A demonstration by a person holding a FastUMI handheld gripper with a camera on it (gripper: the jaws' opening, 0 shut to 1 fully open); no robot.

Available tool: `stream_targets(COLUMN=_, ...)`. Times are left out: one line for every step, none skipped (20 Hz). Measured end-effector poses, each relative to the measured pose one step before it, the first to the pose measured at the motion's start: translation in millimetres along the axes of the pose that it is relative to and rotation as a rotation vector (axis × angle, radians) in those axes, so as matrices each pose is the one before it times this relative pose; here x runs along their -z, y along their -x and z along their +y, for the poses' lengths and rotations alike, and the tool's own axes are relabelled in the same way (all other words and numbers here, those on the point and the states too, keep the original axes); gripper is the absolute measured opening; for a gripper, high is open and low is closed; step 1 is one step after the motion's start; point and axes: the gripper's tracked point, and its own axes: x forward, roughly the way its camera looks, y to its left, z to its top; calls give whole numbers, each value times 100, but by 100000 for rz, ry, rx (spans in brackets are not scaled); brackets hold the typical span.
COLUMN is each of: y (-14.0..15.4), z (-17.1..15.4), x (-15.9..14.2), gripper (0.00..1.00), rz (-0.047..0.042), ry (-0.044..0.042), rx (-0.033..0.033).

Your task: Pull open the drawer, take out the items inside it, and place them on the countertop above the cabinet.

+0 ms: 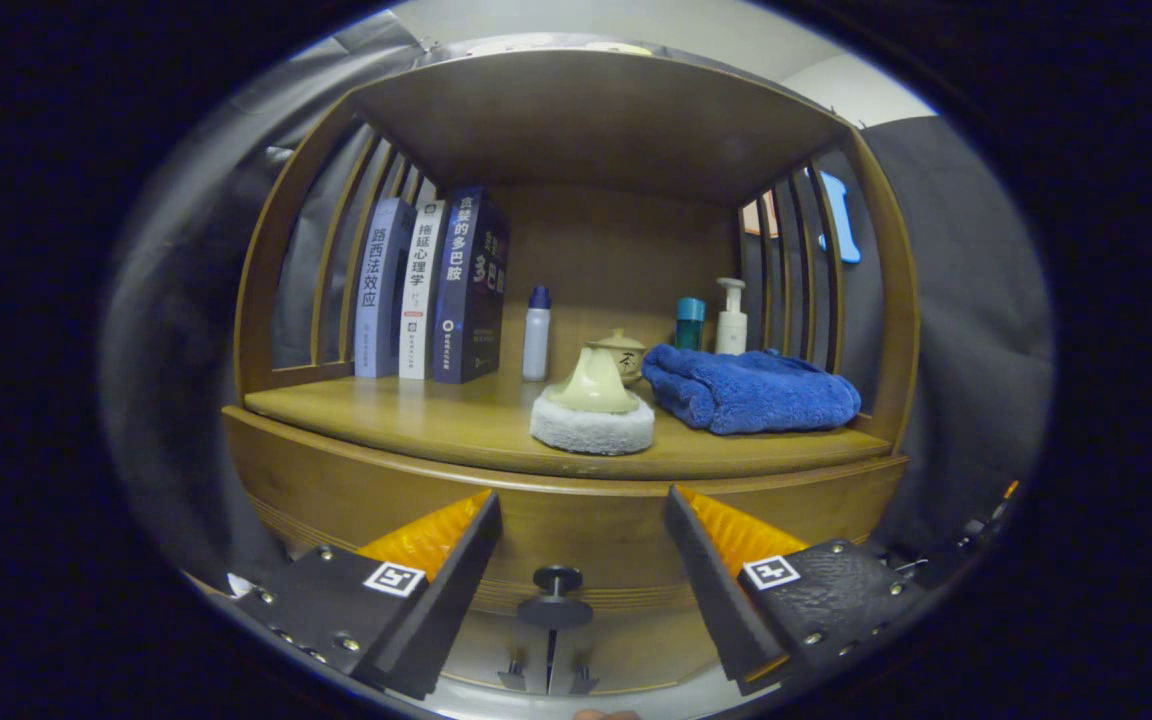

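A wooden cabinet fills the space ahead of me, and its countertop (416,420) lies under an upper shelf. Below the countertop edge runs the drawer front (596,545), which looks closed, so its inside is hidden. Its dark round knob (557,580) sits low between my two fingers, apart from both. My gripper (581,505) is open, with nothing between the fingers, and the tips reach up to just under the countertop edge.
On the countertop stand three upright books (431,290) at the left, a white bottle with a blue cap (536,338), a round white pad with a cream handle (592,418), a lidded cup (622,352), a folded blue towel (751,392), a teal bottle (690,322) and a pump bottle (731,315). Slatted wooden sides close in both ends.
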Motion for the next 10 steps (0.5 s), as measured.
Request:
stream_targets(y=-40, z=-36, x=46, gripper=100, rz=52, ry=128, rx=-26)
stream_targets(y=-13, z=11, x=-52, gripper=100, rz=-263, ry=84, rx=-18)
stream_targets(y=-79, z=-10, x=-14, gripper=100, rz=-196, ry=77, rx=-42)
stream_targets(y=-70, z=-18, x=-10, gripper=100, rz=-102, ry=35, rx=-38)
stream_targets(y=-1, z=3, x=46, gripper=100, rz=-90, ry=114, rx=-50)
stream_targets(y=-38, z=8, x=-38, gripper=100, rz=59, ry=53, rx=-36)
stream_targets(y=-104, z=-23, x=-2, gripper=100, rz=3, ry=-57, rx=-30)
stream_targets(y=-50, z=29, x=-20, gripper=100, rz=41, ry=-60, rx=-19)
stream_targets(y=-151, z=50, x=71, gripper=100, rz=198, ry=-94, rx=-26)
stream_targets(y=-140, z=68, x=-103, gripper=100, rz=34, ry=91, rx=260)
